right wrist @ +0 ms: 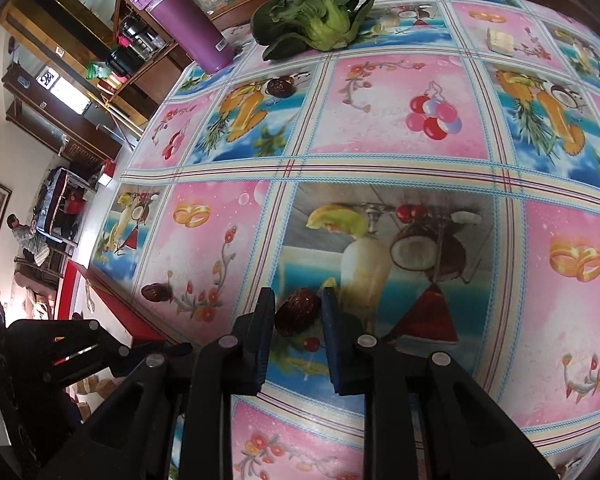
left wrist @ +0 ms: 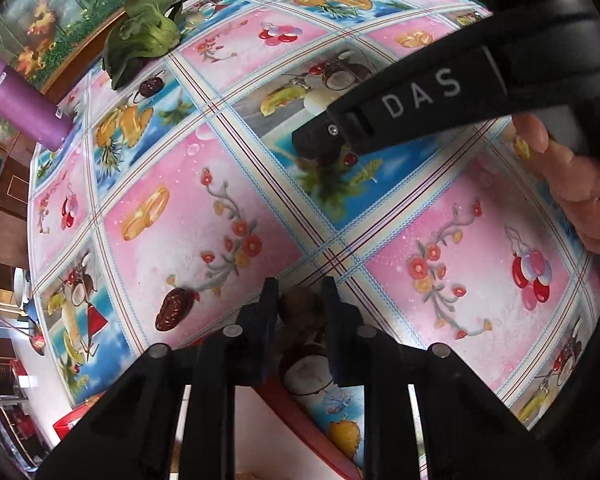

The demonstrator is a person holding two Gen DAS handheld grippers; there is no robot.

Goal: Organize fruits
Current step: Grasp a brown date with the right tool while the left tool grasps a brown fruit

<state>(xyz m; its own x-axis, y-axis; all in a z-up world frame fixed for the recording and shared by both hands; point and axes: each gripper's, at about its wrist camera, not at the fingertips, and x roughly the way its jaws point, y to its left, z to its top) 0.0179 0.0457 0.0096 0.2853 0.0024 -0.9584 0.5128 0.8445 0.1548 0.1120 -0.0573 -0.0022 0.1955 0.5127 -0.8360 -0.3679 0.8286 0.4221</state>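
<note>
Both grippers carry small brown fruit over the patterned tabletop (right wrist: 400,168); sorting is under way, not finished.

Left to right in the right wrist view: a purple bottle (right wrist: 184,20) stands at the far left corner; one dried date (right wrist: 156,292) lies near the left edge; another date (right wrist: 281,86) lies further back, just beside a leafy green vegetable (right wrist: 316,20); a pale block (right wrist: 500,42) sits far right. The right gripper (right wrist: 298,316) has its fingers closed around a third date (right wrist: 297,316), low over the tabletop. In the left wrist view the left gripper (left wrist: 300,312) appears clenched on a brownish item (left wrist: 298,310), too blurred to identify. No gathering container is visible. Judgement: at least two loose dates remain to be collected; roughly mid-task.
</note>
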